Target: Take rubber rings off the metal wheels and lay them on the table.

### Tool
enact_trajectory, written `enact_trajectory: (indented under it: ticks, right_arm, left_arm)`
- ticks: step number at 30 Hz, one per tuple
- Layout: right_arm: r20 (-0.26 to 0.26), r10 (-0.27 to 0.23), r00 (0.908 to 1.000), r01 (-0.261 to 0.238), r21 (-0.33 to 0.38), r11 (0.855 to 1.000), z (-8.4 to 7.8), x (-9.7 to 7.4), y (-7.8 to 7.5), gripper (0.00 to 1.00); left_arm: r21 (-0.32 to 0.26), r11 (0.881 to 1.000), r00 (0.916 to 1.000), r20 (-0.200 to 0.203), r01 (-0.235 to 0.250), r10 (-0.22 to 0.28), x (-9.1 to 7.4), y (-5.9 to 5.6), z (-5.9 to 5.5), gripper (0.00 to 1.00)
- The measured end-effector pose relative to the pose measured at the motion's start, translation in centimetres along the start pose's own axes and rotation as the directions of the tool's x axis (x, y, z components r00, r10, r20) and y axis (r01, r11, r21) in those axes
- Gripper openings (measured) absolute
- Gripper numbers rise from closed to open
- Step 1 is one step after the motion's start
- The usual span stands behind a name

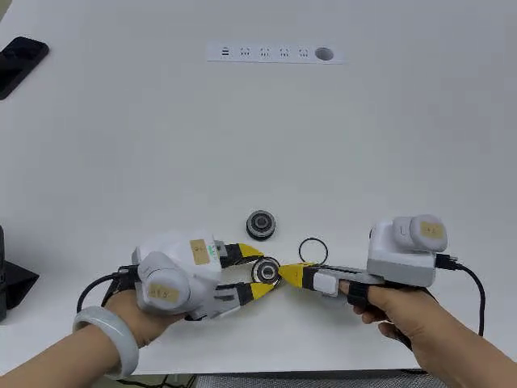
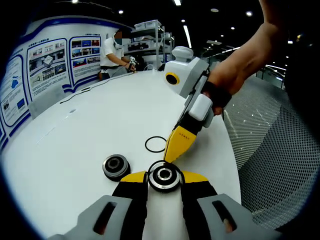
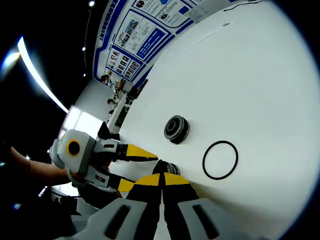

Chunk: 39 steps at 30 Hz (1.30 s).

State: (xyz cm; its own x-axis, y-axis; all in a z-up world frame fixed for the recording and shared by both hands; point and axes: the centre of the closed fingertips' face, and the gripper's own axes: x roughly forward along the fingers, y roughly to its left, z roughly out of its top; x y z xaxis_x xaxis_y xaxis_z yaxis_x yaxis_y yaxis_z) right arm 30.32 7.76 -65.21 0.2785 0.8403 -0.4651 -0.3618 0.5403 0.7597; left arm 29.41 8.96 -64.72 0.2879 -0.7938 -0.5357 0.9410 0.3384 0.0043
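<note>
1. The left tongs (image 1: 258,272) sit low over the tabletop (image 1: 121,145), close to its near edge at about mid-width. The jaws are partway apart and clamped on the gripped wheel (image 1: 266,271).
2. In the left gripper view the gripped wheel sits between the two yellow tips, with one tip touching each side. Its round face points at the camera, showing a bright metal rim and a dark centre.
3. The right tongs (image 1: 293,275) come in from the right-edge side with the jaws pressed together, no gap between the yellow tips. The tip is up against the right rim of the gripped wheel. We cannot tell whether anything is pinched between the tips.
4. In the right gripper view the gripped wheel is mostly hidden behind the closed tips.
5. The free wheel (image 1: 261,225) lies on the tabletop just beyond the gripped wheel, toward the far edge. It has a dark outer band and is clear of both tongs.
6. The rubber ring (image 1: 313,250) is thin and black and lies flat on the tabletop with nothing inside it. It is just beyond the right tongs' tip, on the right-edge side of the free wheel, and touches neither wheel.
7. A white power strip (image 1: 275,53) lies well away toward the far edge, at about mid-width.
8. A dark flat object (image 1: 20,61) lies at the left edge, toward the far side. We cannot make out what it is.
9. There is a pale bangle (image 1: 109,339) on the wrist behind the left tongs, and cables trail from both tongs toward the near edge.
</note>
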Motion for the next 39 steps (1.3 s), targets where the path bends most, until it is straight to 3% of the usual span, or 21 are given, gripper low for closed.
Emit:
enact_trajectory:
  ticks: [10,28,39]
  right_arm:
    - [0.000,0.009,1.0000,-0.009,-0.002,1.000,0.0,-0.1,0.7,0.02]
    - [0.021,0.049,0.9986,-0.049,0.008,0.999,0.0,-0.3,2.4,0.02]
    - [0.076,0.032,0.9965,-0.035,0.028,0.999,1.3,-1.7,1.6,0.02]
  left_arm:
    - [-0.017,1.000,0.9998,-0.002,-0.017,0.017,-0.4,0.3,-0.5,0.35]
    - [-0.059,0.995,0.9968,-0.026,-0.077,0.076,-2.2,1.5,-2.6,0.49]
    - [-0.092,0.989,0.9930,-0.033,-0.116,0.113,-2.8,2.1,-3.1,0.59]
